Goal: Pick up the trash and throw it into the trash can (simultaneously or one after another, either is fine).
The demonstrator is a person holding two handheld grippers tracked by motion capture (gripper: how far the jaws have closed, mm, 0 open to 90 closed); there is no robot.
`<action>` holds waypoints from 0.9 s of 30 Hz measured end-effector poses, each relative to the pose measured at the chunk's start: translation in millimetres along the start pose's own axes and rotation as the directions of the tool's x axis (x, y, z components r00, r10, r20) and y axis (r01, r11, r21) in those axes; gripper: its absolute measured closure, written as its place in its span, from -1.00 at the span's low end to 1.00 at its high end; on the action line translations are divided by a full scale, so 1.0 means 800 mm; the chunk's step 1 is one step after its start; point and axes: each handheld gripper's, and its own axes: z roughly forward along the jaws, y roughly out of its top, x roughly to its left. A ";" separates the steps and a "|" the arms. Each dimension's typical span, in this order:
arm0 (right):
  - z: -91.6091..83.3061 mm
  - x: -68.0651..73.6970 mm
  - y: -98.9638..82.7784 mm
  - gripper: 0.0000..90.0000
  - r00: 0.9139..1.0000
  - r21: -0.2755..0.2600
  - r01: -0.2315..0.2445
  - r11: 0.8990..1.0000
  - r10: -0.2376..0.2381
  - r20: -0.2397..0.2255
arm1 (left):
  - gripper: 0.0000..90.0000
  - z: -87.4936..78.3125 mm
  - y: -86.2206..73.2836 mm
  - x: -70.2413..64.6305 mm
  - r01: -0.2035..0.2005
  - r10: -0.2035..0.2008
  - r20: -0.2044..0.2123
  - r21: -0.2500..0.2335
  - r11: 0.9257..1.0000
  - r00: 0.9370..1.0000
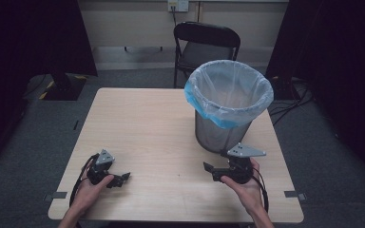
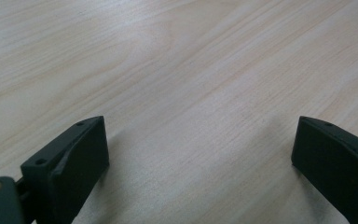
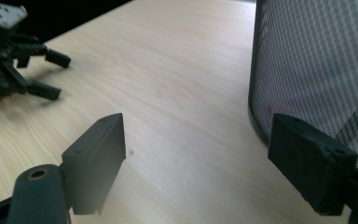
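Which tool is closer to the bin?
The right tool: it sits just in front of the mesh bin, whose wall looms beside its jaw. The left tool is across the table.

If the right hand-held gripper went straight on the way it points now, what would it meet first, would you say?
Probably the left hand-held gripper, far across the bare light wooden table. The right hand-held gripper stands open with nothing between its jaws, and the silver mesh bin sits just beside that line; depth is uncertain.

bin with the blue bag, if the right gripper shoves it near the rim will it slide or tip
The bin is tall and narrower at its base, so a high push probably tips it. Its mesh wall suggests it is light and would slide if pushed low. The bag looks thin and floppy.
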 end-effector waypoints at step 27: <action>0.052 -0.019 -0.076 -0.56 0.994 0.197 -0.028 0.980 0.007 0.106 | -0.93 0.000 0.000 0.000 0.002 -0.002 0.002 -0.001 1.000 1.000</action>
